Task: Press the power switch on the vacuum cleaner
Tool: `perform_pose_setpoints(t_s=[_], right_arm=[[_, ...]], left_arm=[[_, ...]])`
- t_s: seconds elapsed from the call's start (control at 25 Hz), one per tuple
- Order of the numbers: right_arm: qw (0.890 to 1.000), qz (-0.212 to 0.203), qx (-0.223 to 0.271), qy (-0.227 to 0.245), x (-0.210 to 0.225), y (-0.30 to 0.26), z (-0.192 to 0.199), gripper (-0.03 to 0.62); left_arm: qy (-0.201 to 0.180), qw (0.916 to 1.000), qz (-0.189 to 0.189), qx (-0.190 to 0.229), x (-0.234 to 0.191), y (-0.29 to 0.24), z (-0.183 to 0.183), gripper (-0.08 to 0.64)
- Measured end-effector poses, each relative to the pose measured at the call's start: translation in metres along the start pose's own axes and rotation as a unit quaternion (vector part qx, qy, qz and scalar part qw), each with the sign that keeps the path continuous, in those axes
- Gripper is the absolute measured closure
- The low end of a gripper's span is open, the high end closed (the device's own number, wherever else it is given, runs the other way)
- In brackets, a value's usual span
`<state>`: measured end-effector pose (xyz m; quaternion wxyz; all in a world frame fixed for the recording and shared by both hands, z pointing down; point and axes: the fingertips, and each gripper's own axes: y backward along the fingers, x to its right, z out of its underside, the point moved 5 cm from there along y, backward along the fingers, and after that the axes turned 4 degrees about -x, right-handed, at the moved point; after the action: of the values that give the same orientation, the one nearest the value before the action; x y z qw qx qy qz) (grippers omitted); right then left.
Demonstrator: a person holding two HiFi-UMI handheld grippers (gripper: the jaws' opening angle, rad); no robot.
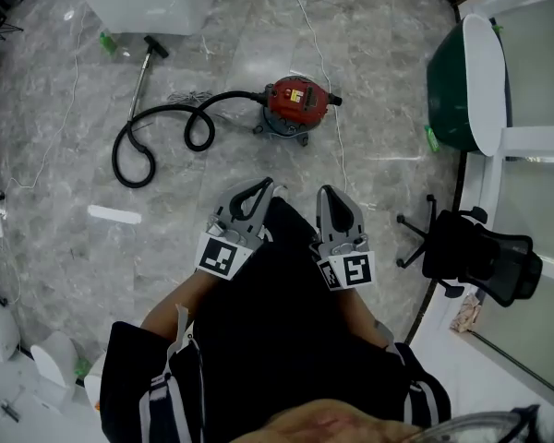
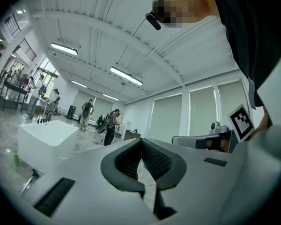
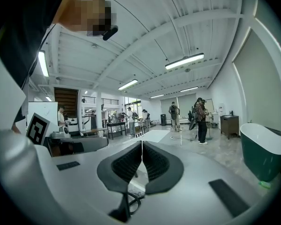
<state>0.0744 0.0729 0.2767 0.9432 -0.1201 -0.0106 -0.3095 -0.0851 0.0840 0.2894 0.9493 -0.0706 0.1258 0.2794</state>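
Vacuum cleaner (image 1: 295,107) stands on the floor straight ahead, well apart from left gripper (image 1: 264,185) and right gripper (image 1: 326,192); both jaw pairs closed, empty, about equidistant.

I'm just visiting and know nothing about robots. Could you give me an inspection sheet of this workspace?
Surface: grey marble floor.
Job's things: red vacuum on the floor, apart from both grippers; black hose looped beside it.
Clutter: green bottle by a white tub.
Grippers: left gripper and right gripper both shut, empty.
Cables: thin white cable runs past the vacuum.
Surroundings: green tub, office chair, people far off.
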Motion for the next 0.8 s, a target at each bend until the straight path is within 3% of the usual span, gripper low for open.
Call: perform_pose_setpoints(t_s=[0.16, 0.32, 0.52, 0.64, 0.8], right_arm=[[1.000, -0.028, 0.007, -0.006, 0.016, -0.021, -0.005, 0.572], [0.998, -0.061, 0.017, -0.006, 0.044, -0.052, -0.016, 0.572], [0.996, -0.070, 0.001, 0.047, 0.097, -0.079, -0.011, 0.572], [0.997, -0.073, -0.016, 0.031, 0.134, -0.096, 0.002, 0.572], [0.997, -0.075, -0.026, 0.004, 0.170, -0.125, 0.009, 0.572]], left_arm=[[0.046, 0.9980, -0.042, -0.006, -0.009, -0.022, -0.004, 0.541], [0.019, 0.9978, -0.063, -0.009, -0.010, -0.055, -0.012, 0.541], [-0.006, 0.9973, -0.065, -0.033, -0.003, -0.106, -0.005, 0.541], [-0.026, 0.9970, -0.051, -0.052, -0.001, -0.136, 0.003, 0.541], [-0.028, 0.9945, -0.068, -0.075, -0.012, -0.165, 0.008, 0.541]])
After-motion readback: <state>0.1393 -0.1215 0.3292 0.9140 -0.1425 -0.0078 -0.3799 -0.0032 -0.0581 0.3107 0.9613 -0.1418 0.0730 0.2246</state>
